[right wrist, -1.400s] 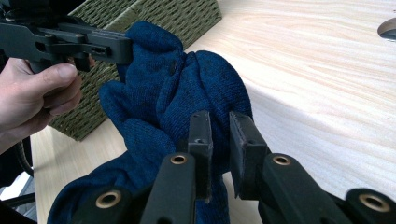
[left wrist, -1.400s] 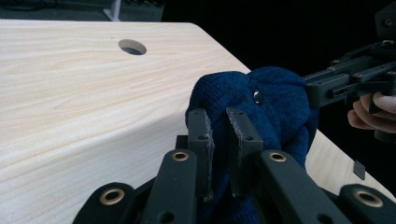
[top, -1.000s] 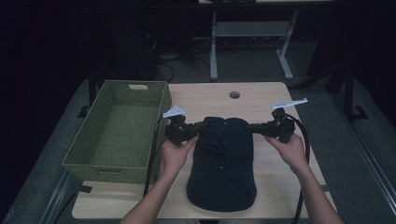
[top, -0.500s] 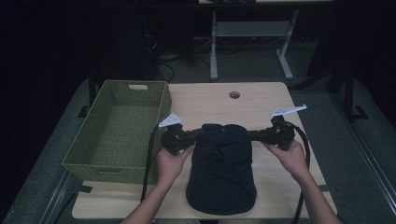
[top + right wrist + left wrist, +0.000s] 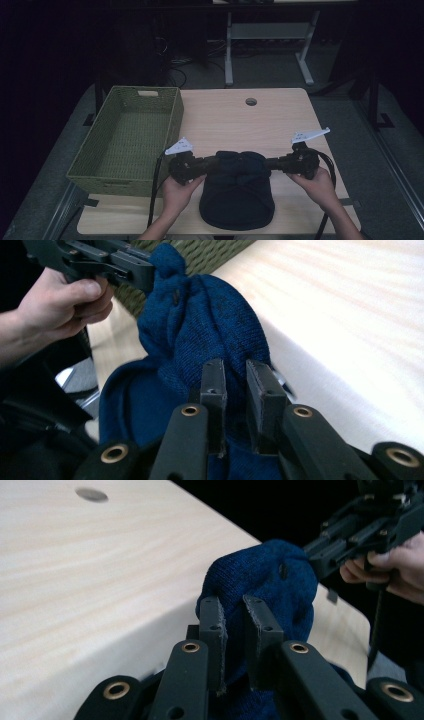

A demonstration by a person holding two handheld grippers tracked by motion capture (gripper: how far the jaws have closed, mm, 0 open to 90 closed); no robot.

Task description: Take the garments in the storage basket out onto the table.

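Sweater (image 5: 237, 197), dark blue knit, lies at the near edge of the bench (image 5: 240, 120), its far end gathered up and stretched between two hand-held grippers. The left gripper (image 5: 212, 162) pinches the cloth from the left, its fingers (image 5: 212, 630) drawn narrow with a fold of knit clamped between the pads. The right gripper (image 5: 270, 164) grips the opposite side in the same way, fingers (image 5: 262, 395) close together on a bunched fold. In the left gripper view the sweater (image 5: 260, 585) rises in a rounded hump above the pale wood, with the right gripper (image 5: 312, 555) biting into its far side. In the right gripper view the knit (image 5: 200, 325) is drawn up toward the left gripper (image 5: 150, 270), held by a hand (image 5: 60, 302). A green woven basket (image 5: 125, 137) stands on the left of the bench, just beside the left gripper. A round hole (image 5: 251, 101) marks the bench's far side.
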